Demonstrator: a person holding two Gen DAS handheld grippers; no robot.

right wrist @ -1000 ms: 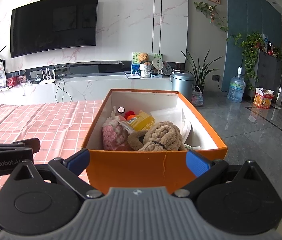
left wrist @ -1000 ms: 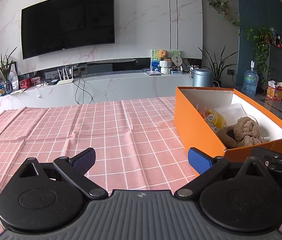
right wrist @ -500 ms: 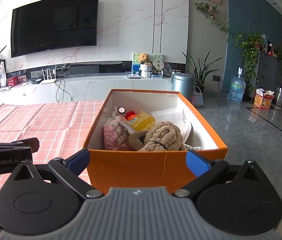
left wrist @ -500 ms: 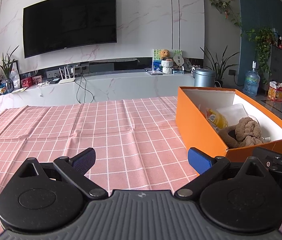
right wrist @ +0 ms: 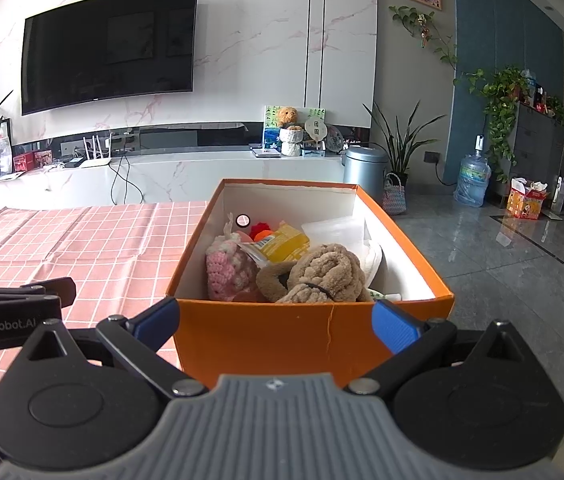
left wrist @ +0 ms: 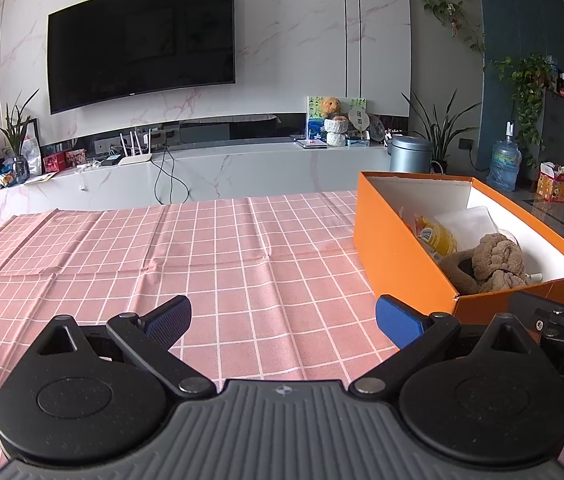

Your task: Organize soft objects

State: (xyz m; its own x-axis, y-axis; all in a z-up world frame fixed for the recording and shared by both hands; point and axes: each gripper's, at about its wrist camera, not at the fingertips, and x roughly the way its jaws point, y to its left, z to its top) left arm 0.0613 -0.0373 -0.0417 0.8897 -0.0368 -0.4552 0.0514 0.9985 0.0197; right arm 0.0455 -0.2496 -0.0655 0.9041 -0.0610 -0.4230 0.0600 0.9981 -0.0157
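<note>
A black television (left wrist: 141, 42) hangs on the white marble wall (left wrist: 294, 20).

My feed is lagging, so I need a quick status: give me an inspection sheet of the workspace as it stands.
Surface: pink checked tablecloth, creased.
Job's things: orange box holds brown plush, pink knit item, yellow packet.
Clutter: an unclear edge at the left wrist view's left border.
Grippers: left gripper and right gripper, jaws open, empty.
Cables: black cords hang off the TV console.
Surroundings: TV, water bottle.
</note>
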